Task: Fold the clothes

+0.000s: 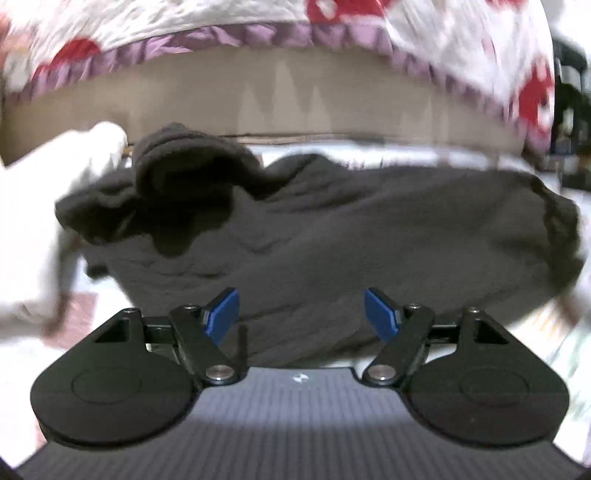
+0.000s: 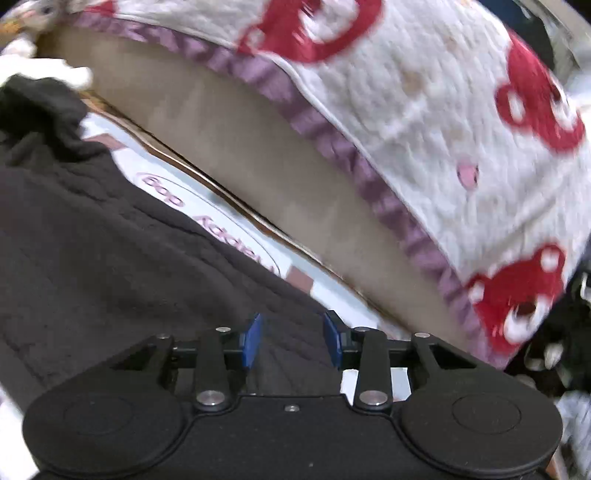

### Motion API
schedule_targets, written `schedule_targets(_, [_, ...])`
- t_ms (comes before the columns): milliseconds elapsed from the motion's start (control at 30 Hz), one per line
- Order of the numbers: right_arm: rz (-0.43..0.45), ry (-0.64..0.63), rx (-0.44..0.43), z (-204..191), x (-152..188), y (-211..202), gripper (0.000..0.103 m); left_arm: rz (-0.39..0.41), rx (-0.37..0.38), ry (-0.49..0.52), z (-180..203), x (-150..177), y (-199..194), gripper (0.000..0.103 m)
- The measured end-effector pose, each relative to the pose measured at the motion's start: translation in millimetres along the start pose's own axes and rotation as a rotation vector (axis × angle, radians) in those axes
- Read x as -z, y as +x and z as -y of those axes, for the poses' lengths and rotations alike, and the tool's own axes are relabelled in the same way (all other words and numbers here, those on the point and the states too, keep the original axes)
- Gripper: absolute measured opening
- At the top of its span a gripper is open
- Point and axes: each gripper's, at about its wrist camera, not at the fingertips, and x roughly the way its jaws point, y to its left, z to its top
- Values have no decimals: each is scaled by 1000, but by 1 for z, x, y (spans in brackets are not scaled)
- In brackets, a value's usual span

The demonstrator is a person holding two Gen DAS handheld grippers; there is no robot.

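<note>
Blurred quilt (image 1: 229,22) (pattern unclear) behind dark garment (image 1: 332,240).

Black hand-held gripper (image 1: 301,314), blue fingertips (image 1: 221,312)

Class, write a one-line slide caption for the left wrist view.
Left gripper open above a crumpled dark garment, with a red-patterned quilt behind.
</note>
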Motion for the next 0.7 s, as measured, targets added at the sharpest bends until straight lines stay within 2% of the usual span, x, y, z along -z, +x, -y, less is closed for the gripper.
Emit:
schedule_targets(67, [-23, 149, -93, 12, 9, -1, 43, -25, 16, 61, 11, 4, 3, 77])
schedule_targets(100, [-28, 216, -150, 17, 14, -3, 49, -35, 21, 96, 17, 7, 6, 79])
schedule_targets(167, [-46, 281, -238, 21, 28, -6, 53, -53, 6, 185, 31, 12, 14, 79])
schedule_targets(333, [-93, 255, -332, 17, 75, -21, 54, -37, -173, 440, 61, 31, 36, 79])
schedule_targets(400, [-108, 247, -374, 17, 92, -28, 54, -16, -221, 520, 68, 36, 47, 79])
schedule_targets(433, [-113, 248, -390, 16, 100, -31, 55, -12, -224, 522, 67, 35, 51, 77])
schedule_targets(467, [-114, 259, -398, 16, 107, -33, 55, -17, -216, 492, 63, 30, 52, 64])
schedule_targets(500, [-116, 273, -404, 16, 113, -33, 55, -22, -207, 463, 59, 26, 53, 37])
schedule_targets(533, [-121, 290, -404, 17, 117, -32, 55, -27, -199, 433, 55, 21, 53, 21])
schedule_targets(600, [-127, 319, -413, 17, 123, -28, 55, 1, -172, 320, 41, 11, 40, 10])
schedule_targets(700, [-110, 369, -486, 15, 122, -26, 55, 103, -201, 146, 16, 1, 5, 9])
